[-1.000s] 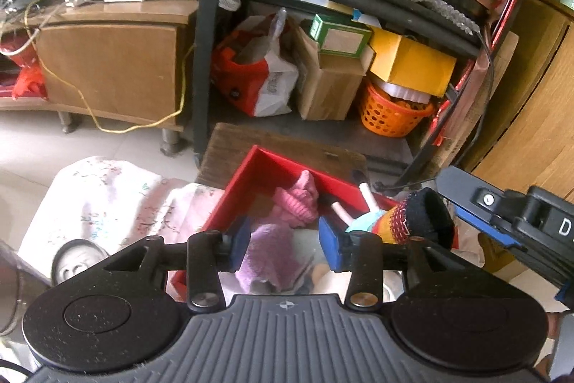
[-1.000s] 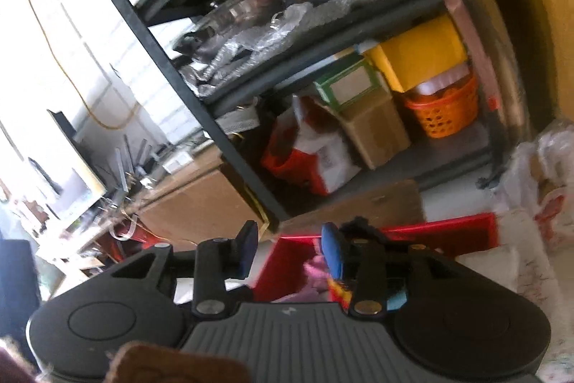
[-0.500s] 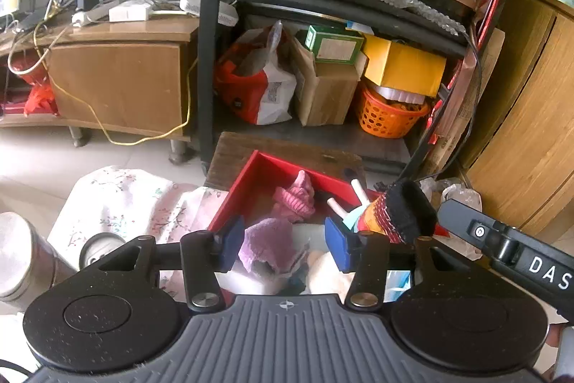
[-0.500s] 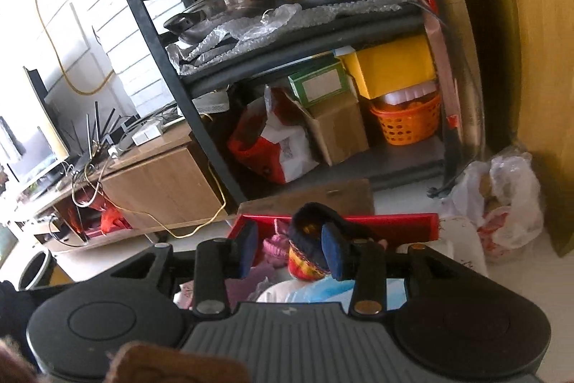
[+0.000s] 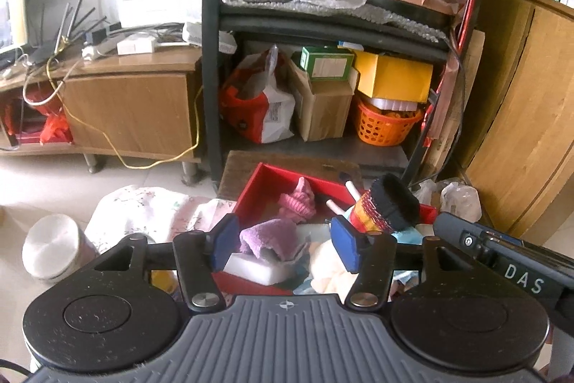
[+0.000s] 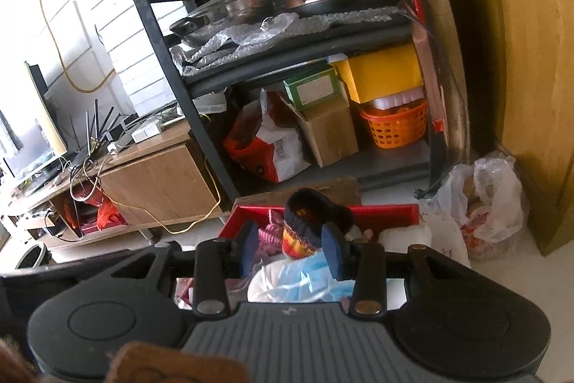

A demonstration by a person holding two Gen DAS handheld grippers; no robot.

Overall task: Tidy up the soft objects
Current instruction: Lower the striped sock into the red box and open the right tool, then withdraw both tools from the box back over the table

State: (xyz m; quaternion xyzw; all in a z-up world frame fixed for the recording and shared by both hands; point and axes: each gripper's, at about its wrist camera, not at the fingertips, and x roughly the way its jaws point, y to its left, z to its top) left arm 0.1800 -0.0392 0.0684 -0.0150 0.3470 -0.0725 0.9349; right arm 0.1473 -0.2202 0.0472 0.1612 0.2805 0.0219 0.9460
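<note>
A red tray holds a pink knit piece and other soft things. My left gripper hovers over its near end with its jaws opening. A purple cloth lies between them on a white foam block, clear of both pads. A striped knit sock with a black cuff stands upright beside one finger of my right gripper. In the right wrist view my right gripper is shut on that sock above a light blue cloth.
A black shelf rack with boxes and an orange basket stands behind the tray. A wooden cabinet rises at right. A floral cloth and a white tin lie at left. Plastic bags sit beside the tray.
The left jaws have widened off the purple cloth. Both grippers have drawn back and up from the tray. The striped sock has travelled with the right gripper, whose view has rolled more upright.
</note>
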